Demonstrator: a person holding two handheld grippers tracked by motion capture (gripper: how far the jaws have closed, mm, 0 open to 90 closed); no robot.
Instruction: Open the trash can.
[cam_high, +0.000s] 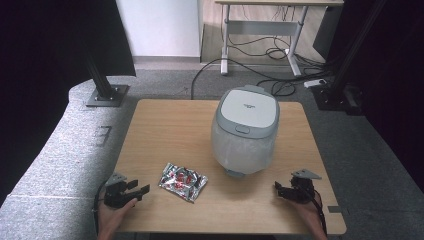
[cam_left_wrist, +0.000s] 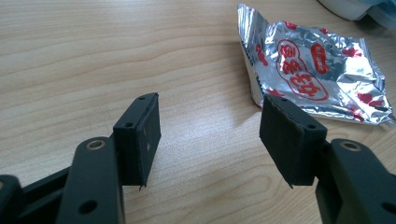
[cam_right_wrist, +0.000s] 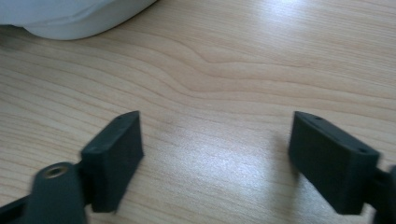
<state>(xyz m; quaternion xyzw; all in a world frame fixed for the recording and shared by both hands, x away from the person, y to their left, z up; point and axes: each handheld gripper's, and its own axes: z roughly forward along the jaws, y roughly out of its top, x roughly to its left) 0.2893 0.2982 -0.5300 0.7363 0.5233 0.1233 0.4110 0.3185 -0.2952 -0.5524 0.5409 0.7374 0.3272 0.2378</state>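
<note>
- Foil packet (cam_high: 183, 181) flat on the wooden worktop (cam_high: 165, 130), near its front edge, at 8 o'clock from the white bin (cam_high: 246, 131).
- Left gripper (cam_high: 134, 190) near the packet, at its 9 o'clock; 2 fingers (cam_left_wrist: 138, 138) spread wide, nothing between them, packet (cam_left_wrist: 312, 70) just beyond at 1 o'clock, apart.
- Right gripper (cam_high: 278, 189) at the bin's 5 o'clock, well apart from the packet; fingers (cam_right_wrist: 112, 158) spread over bare wood.

In the right gripper view, the white bin (cam_right_wrist: 70, 18) is cut off at the upper left; the foil packet's (cam_left_wrist: 313, 70) red print is unreadable.
</note>
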